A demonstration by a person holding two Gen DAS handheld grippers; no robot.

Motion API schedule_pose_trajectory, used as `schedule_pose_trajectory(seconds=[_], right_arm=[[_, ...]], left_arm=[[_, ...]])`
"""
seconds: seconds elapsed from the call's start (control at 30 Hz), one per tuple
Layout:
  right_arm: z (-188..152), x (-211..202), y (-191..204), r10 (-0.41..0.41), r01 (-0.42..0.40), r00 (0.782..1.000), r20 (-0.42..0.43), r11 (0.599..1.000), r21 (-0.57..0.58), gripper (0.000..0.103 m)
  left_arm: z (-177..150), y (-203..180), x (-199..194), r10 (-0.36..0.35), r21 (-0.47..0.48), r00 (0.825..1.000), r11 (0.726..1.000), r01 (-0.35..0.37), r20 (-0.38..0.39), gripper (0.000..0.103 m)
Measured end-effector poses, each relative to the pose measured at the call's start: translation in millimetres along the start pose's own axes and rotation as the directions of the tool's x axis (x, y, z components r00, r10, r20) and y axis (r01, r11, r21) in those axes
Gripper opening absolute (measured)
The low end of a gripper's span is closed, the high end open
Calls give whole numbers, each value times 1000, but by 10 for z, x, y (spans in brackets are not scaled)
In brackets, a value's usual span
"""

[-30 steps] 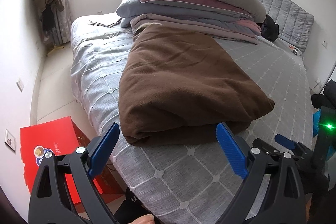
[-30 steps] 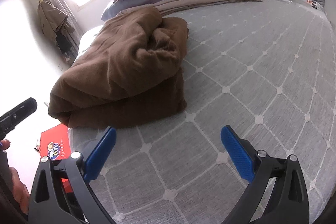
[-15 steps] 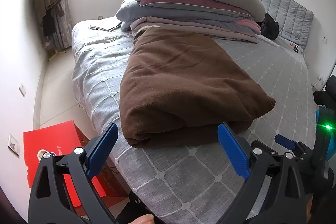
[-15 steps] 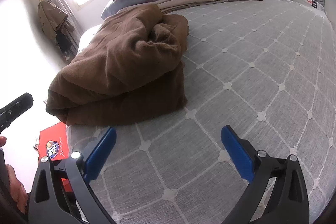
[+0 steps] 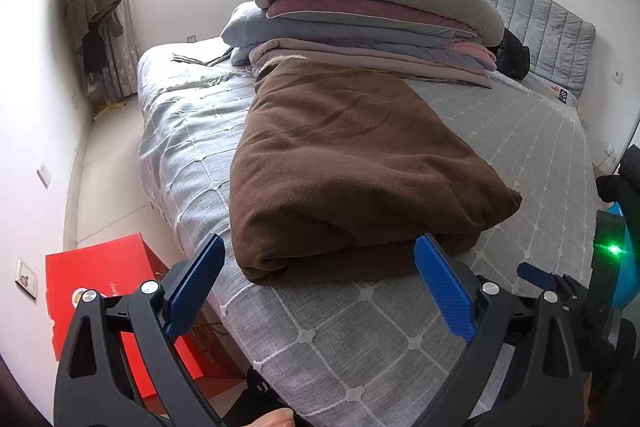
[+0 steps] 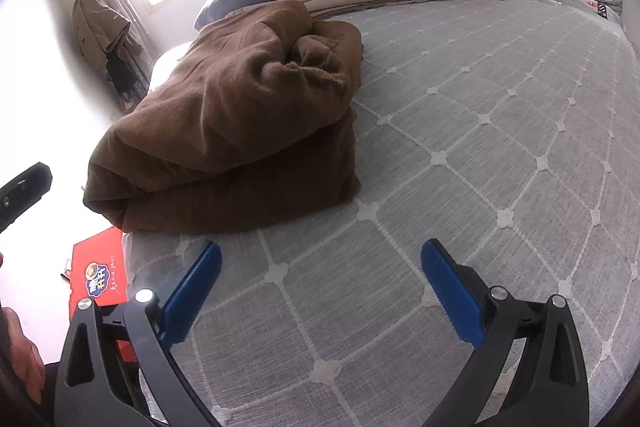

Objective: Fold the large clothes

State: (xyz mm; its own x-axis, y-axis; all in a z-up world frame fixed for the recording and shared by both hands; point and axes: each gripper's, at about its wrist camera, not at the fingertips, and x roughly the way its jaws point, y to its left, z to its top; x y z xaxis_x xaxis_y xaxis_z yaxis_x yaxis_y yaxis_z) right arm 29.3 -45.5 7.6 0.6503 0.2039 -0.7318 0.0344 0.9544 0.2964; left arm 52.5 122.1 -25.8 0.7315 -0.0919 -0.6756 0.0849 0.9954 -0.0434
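Lying near the foot edge of the bed (image 5: 532,147), a brown blanket (image 5: 344,163) is recorded as already folded into a thick, multi-layered bundle; the folding step is judged largely done, with tidying or a last fold remaining.

Item 1, left tongs (image 5: 320,275): both blue pads spread wide, nothing held. The blanket's near folded edge is seen just ahead of and between the pads, apart from them.

Item 2, right tongs (image 6: 320,275): blue pads likewise spread wide, nothing held. The blanket (image 6: 236,123) is placed ahead and to the left of this tool, near but not touching; only quilted grey bedspread (image 6: 500,131) is framed between its pads.

Item 3, bundle condition: the upper layer is bunched and rumpled at the far right corner in the right wrist view; the left side is seen smoother.

Item 4, surroundings: a stack of folded bedding (image 5: 360,15) is noted beyond the blanket, just touching its far end; a red box (image 5: 104,275) is noted on the floor beside the bed.

Next move, as judged: both tongs would need to be advanced to the bundle, and the rumpled corner pinched and evened.
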Motion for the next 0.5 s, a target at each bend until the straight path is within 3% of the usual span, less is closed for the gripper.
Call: schedule_pose_trajectory(seconds=[0.07, 0.13, 0.27, 0.43, 0.5], right_arm=[[-5, 14, 4, -1, 1, 1000, -5, 1000, -2, 96], [-10, 36, 8, -1, 1, 1000, -12, 1000, -4, 96], [-17, 53, 11, 3, -3, 1000, -17, 1000, -6, 96], [-25, 69, -7, 11, -11, 1000, -22, 1000, 2, 96], [-29, 78, -14, 14, -14, 1000, -26, 1000, 5, 96]], left_arm=[[8, 60, 13, -72, -41, 997, 997, 72, -15, 93], [12, 176, 99, -166, -118, 984, 980, 158, -65, 96], [-19, 351, 250, -258, -231, 959, 946, 226, -117, 96], [-47, 445, 220, -177, -253, 981, 955, 152, -77, 96], [-73, 457, 161, -64, -241, 997, 969, 51, -45, 96]])
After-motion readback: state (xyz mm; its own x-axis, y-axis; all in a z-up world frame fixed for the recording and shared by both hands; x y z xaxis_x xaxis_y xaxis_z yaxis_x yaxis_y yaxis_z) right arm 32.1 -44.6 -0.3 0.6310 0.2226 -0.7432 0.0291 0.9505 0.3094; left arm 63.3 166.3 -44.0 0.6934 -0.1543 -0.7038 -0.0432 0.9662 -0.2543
